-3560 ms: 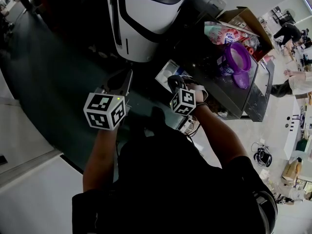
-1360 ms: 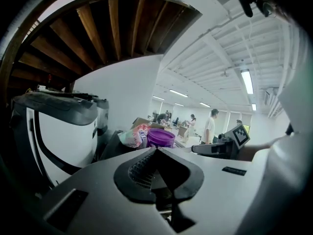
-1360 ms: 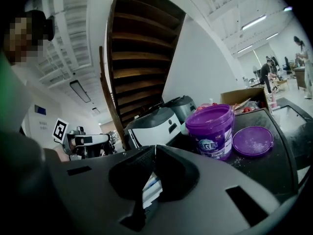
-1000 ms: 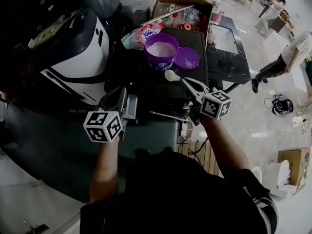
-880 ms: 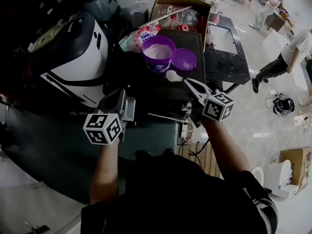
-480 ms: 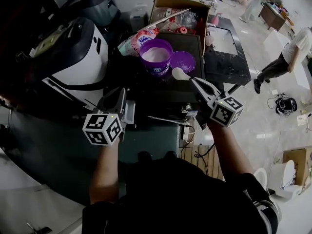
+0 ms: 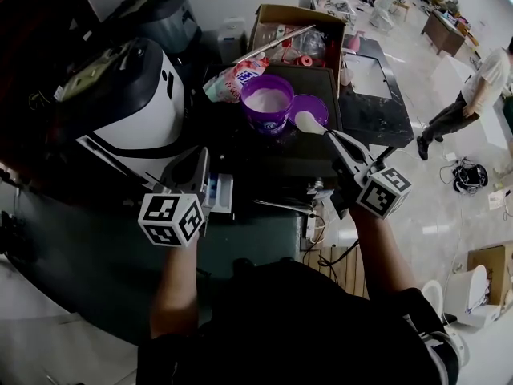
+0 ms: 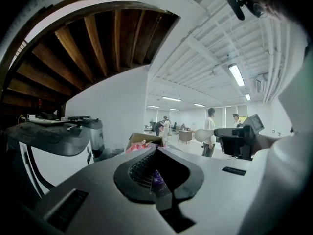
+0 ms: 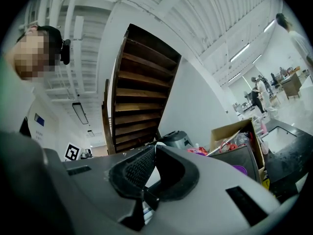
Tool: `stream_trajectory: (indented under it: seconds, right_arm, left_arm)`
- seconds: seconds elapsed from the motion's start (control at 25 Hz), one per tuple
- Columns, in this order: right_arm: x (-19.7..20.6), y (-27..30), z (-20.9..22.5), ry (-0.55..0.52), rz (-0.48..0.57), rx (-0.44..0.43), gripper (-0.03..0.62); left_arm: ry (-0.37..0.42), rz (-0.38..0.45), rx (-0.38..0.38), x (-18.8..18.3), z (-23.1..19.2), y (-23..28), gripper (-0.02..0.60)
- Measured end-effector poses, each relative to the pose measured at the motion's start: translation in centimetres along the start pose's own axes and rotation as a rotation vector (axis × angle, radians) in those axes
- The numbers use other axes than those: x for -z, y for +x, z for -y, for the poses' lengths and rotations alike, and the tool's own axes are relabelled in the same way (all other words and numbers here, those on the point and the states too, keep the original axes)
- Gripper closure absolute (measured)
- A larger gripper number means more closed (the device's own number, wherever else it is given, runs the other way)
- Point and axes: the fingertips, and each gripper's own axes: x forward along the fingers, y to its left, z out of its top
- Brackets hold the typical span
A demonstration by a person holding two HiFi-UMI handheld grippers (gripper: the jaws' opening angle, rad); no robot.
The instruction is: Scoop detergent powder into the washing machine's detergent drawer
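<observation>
A purple tub (image 7: 267,103) of white powder stands on a dark stand (image 7: 276,155), and its lid (image 7: 314,104) lies just to its right. My right gripper (image 7: 332,135) (image 9: 155,147) is shut on the handle of a white scoop (image 7: 305,120) (image 8: 201,135). The scoop's bowl hangs over the lid's near edge. The white washing machine (image 7: 128,111) fills the left of the head view, with its detergent drawer (image 7: 220,192) pulled out. My left gripper (image 7: 199,156) (image 8: 156,150) is shut on nothing, just left of the drawer.
Behind the tub are a detergent bag (image 7: 235,74) and a cardboard box (image 7: 296,18) of bottles. A black table (image 7: 373,95) stands to the right. A grey appliance (image 7: 160,10) sits behind the washer. A person (image 7: 474,95) stands at far right. A power strip (image 7: 313,227) lies on the floor.
My right gripper has carried the scoop from the drawer area up to the tub, then drifted right until the bowl hangs over the lid. The left gripper has stayed by the drawer.
</observation>
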Motion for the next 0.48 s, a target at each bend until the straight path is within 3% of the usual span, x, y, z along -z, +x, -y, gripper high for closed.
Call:
stream_trajectory:
  seconds: [0.48]
  right_arm:
    - [0.8, 0.7, -1.1, -0.02, 0.0, 0.016, 0.576]
  left_arm:
    - [-0.009, 0.003, 0.014, 0.1, -0.9, 0.0, 0.574]
